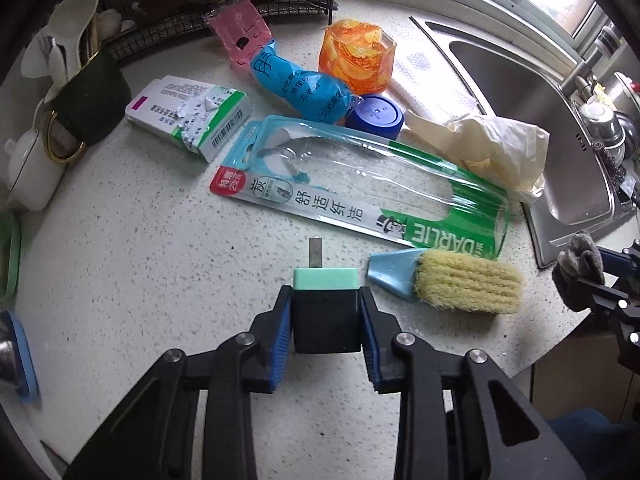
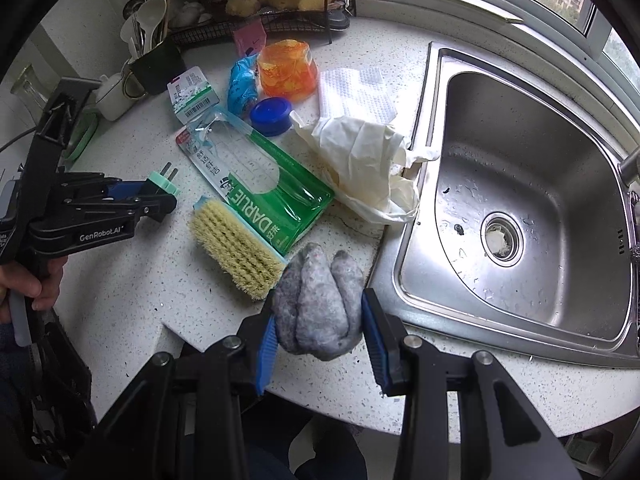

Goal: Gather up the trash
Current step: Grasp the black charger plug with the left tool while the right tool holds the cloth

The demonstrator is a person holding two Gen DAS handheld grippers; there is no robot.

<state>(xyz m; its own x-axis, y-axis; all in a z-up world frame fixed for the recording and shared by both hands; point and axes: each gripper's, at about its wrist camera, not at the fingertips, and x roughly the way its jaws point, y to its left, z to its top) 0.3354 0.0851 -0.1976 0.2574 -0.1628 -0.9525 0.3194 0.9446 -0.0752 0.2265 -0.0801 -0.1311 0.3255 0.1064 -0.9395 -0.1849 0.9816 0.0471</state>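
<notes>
My left gripper is shut on a black and mint plug adapter, prongs forward, held over the counter; it shows in the right wrist view too. My right gripper is shut on a grey wadded rag above the counter's front edge; it shows at the right of the left wrist view. Trash lies on the counter: a green Darlie toothbrush package, a torn medicine box, a blue wrapper, a pink wrapper, an orange wrapper, a blue lid and a cream crumpled bag.
A yellow scrub brush lies beside the package. A steel sink is on the right. A dark utensil mug, a white teapot and a wire rack with ginger stand at the back left. A white cloth lies by the sink.
</notes>
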